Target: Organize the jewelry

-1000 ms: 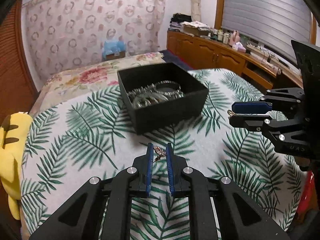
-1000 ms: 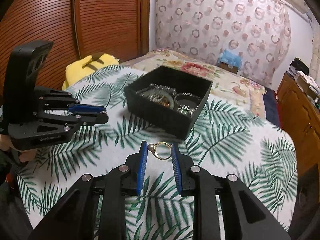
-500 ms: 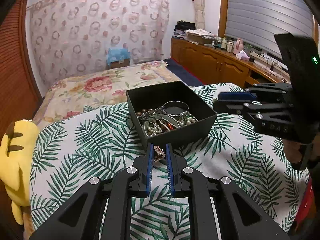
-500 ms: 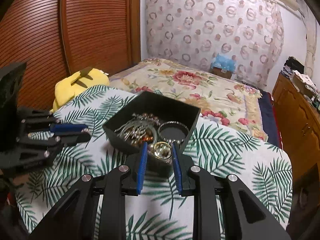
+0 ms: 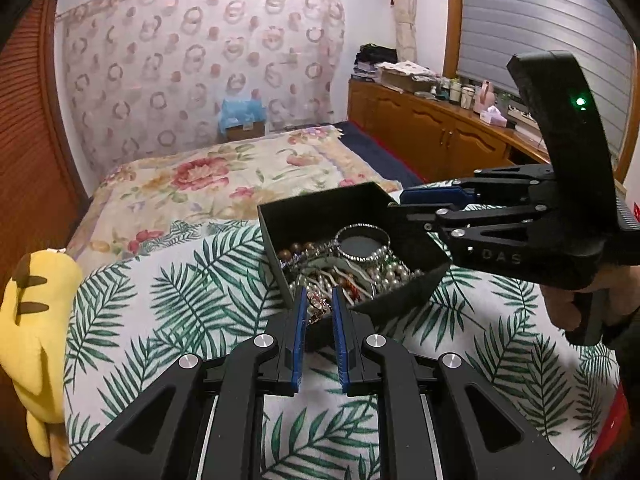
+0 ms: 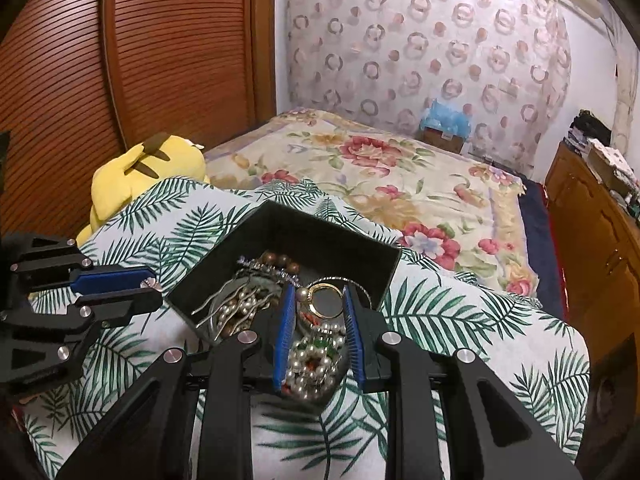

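Blue pads line the fingers of both tools. The left hand-held gripper is closed to a narrow gap on a small gold-and-red trinket, held at the fingertips just over the near corner of the black box. The right hand-held gripper pinches a gold ring bearing a pearl, its fingers reaching over the box's near wall so that the ring hangs above the contents. Inside the box lie a silver bangle, brown beads and pearl strands in a tangled heap. The box rests on a white cloth printed with green palm leaves, spread over a bed with a floral cover. A yellow plush toy lies at the cloth's edge beside a brown slatted door.
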